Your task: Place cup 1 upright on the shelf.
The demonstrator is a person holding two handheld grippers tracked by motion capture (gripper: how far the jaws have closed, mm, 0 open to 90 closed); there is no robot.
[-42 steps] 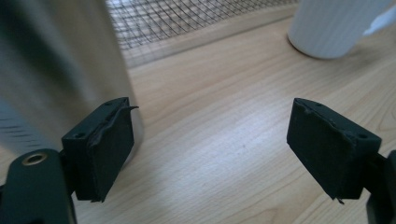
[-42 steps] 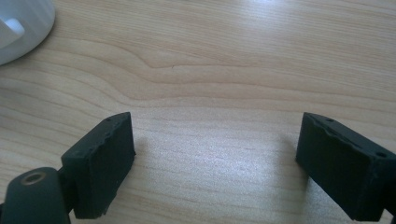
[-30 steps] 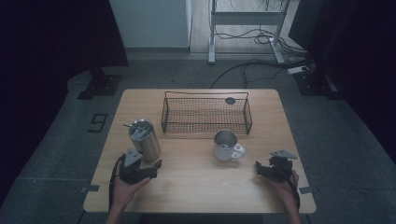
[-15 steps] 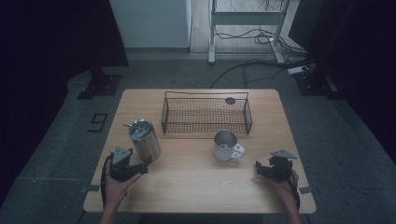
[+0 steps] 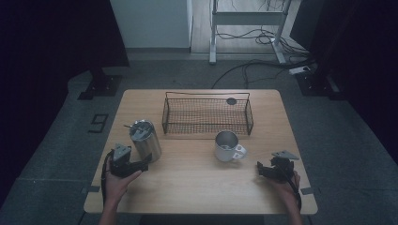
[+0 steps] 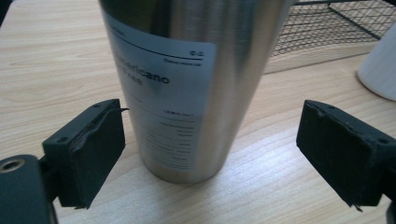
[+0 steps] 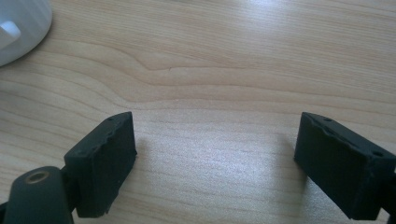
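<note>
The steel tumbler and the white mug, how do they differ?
The steel tumbler is tall, bare metal and carries a printed label; the white mug is shorter, white, with a side handle. The tumbler stands between the open left gripper's jaws; the mug stands apart. Both stand upright on the table.

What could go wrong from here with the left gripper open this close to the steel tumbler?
The left gripper is open, its jaws flanking the base of the tall steel tumbler without touching. Closing this low on a smooth, tapered wall could let it slip or tip. If it tips, it might knock the wire basket or the white mug nearby. The right gripper rests open on the table, too far to steady it.
</note>
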